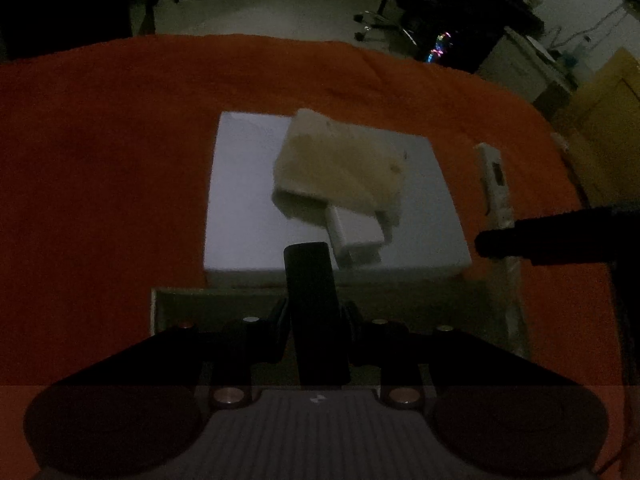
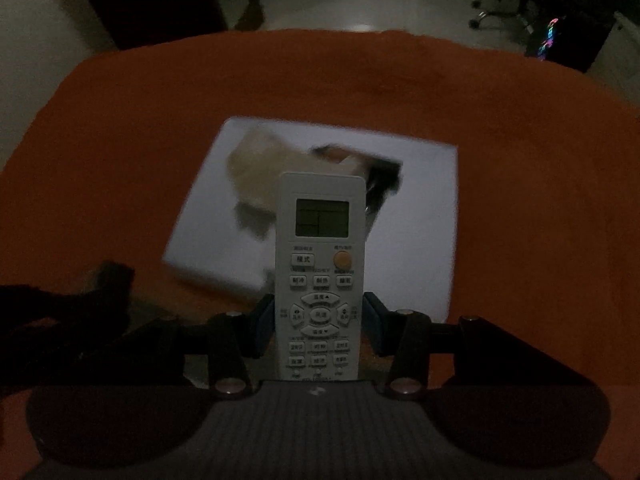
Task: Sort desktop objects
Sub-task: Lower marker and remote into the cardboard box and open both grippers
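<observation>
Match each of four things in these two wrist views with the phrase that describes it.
Things:
1. white remote control
2. black bar-shaped object
3. beige cloth
4. orange tablecloth

Descriptions:
A. covers the whole table
B. lies on the white box
C. clamped in the right gripper
D. clamped in the left gripper

Pairs: 1-C, 2-D, 3-B, 4-A

Orange cloth (image 1: pixel 100 160); office chair (image 2: pixel 492 4)
</observation>
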`<action>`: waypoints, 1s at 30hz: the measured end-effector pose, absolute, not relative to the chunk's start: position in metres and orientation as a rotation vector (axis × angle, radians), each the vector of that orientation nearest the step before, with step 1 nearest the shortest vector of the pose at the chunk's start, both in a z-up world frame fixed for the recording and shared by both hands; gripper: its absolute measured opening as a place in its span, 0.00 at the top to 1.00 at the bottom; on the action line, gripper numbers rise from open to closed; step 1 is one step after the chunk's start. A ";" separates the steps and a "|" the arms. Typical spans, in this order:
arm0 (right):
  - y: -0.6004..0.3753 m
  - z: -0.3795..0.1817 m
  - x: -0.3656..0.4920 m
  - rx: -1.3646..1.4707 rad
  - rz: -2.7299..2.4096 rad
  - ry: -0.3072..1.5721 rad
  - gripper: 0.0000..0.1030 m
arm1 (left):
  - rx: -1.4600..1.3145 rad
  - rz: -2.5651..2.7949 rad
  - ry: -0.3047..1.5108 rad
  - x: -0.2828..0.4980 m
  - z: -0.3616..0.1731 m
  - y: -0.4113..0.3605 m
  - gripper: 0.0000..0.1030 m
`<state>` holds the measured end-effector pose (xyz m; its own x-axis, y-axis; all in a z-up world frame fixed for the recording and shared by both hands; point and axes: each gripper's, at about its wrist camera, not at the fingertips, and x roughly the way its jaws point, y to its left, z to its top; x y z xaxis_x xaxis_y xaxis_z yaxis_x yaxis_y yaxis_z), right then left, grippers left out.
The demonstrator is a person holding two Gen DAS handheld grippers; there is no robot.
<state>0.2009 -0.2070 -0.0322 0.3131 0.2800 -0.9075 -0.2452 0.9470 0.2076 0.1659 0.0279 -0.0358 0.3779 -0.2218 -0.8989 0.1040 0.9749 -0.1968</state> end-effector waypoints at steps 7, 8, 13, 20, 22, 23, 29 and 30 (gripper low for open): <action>-0.193 -0.040 0.157 0.013 0.399 1.220 0.53 | -0.055 -0.199 1.206 0.127 -0.046 0.019 0.77; -0.192 -0.043 0.151 0.010 0.398 1.226 0.53 | -0.034 -0.193 1.210 0.121 -0.049 0.017 0.77; -0.186 -0.059 0.122 -0.010 0.383 1.254 0.53 | 0.007 -0.190 1.229 0.102 -0.062 0.010 0.77; -0.178 -0.092 0.095 -0.012 0.380 1.318 0.53 | 0.017 -0.168 1.265 0.090 -0.088 0.011 0.77; -0.177 -0.105 0.090 -0.008 0.380 1.352 0.53 | 0.019 -0.154 1.275 0.087 -0.098 0.013 0.77; -0.176 -0.111 0.088 -0.011 0.378 1.369 0.53 | 0.019 -0.150 1.284 0.085 -0.102 0.014 0.77; -0.171 -0.152 0.080 -0.034 0.353 1.461 0.53 | 0.020 -0.113 1.322 0.082 -0.129 0.020 0.77; -0.171 -0.158 0.081 -0.033 0.344 1.477 0.53 | 0.026 -0.108 1.324 0.082 -0.132 0.019 0.77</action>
